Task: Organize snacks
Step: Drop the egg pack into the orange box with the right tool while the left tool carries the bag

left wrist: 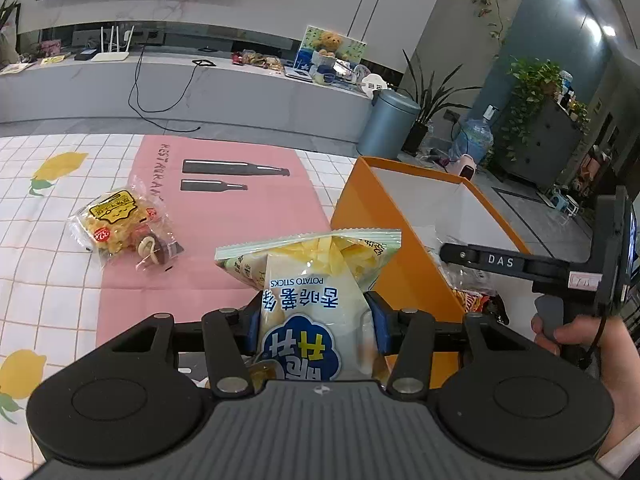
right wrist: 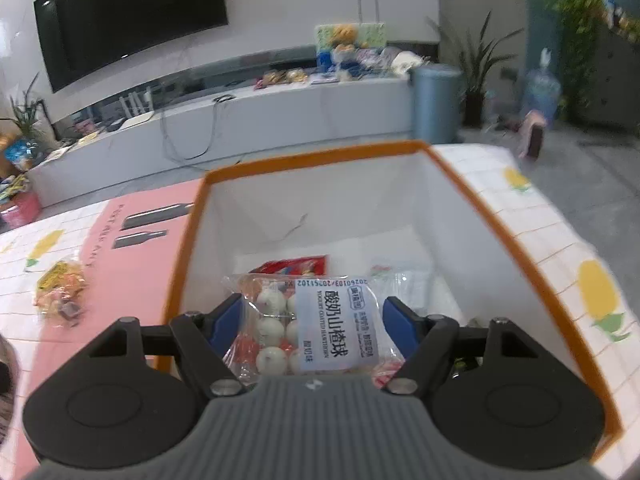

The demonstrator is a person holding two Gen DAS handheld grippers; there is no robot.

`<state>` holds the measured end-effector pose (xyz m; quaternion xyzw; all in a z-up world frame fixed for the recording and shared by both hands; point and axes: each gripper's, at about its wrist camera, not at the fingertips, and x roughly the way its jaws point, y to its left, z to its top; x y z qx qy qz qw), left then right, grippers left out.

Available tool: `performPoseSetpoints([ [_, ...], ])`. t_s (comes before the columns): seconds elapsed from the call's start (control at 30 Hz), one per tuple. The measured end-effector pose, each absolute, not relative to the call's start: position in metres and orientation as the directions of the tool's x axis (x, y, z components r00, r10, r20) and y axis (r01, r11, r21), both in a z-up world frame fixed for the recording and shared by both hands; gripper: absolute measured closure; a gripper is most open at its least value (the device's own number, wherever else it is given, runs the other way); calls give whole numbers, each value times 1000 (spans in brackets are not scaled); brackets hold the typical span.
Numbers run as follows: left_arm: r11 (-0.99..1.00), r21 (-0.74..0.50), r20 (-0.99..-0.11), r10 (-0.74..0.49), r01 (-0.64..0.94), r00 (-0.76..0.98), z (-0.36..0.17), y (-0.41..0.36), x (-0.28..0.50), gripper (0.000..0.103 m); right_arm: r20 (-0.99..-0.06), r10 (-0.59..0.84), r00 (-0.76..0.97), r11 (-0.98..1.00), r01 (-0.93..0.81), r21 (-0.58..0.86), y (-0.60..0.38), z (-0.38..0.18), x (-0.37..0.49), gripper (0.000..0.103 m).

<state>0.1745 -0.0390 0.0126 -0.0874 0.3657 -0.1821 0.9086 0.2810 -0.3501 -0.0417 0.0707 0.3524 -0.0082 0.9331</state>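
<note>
Left wrist view: left gripper (left wrist: 314, 320) is clamped on a potato sticks bag (left wrist: 308, 280), blue pads pressing both sides, bag upside down toward the camera with its sealed top edge sticking out past the fingertips. Orange box (left wrist: 404, 264) sits just ahead and to the right of the tips, white inside, some wrappers visible on its floor. Ahead-left of the tips, a yellow snack pack (left wrist: 120, 228) lies flat on the pink mat (left wrist: 224, 216), well apart from the bag. Right gripper (left wrist: 472, 258) shows at far right over the box (seen side-on, a hand (left wrist: 592, 344) on its handle).

Right wrist view: right gripper (right wrist: 312, 320) holds a clear pack of yogurt hawthorn balls (right wrist: 316, 328) between its blue pads, directly above the open box (right wrist: 520, 248). Grip looks closed on the pack, though the pad contact is partly hidden by the film. Below and beyond the tips, a red packet (right wrist: 292, 266) and a clear wrapper (right wrist: 404, 280) lie on the box floor. Yellow pack (right wrist: 60, 288) is far left of the tips on the checked tablecloth (right wrist: 560, 240).
</note>
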Motion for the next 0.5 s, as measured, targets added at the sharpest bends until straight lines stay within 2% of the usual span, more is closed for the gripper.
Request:
performPoseSetpoints([
  [0.1, 915, -299, -638, -402, 270, 657, 9, -39, 175, 46, -682, 9, 731, 992, 82, 100, -343, -41, 282, 29],
  [0.33, 916, -297, -640, -402, 271, 655, 9, -42, 173, 46, -590, -8, 807, 987, 99, 123, -348, -19, 267, 29],
  [0.5, 918, -296, -643, -396, 264, 655, 8, -41, 173, 46, -658, -22, 753, 984, 134, 120, -345, -28, 295, 29],
])
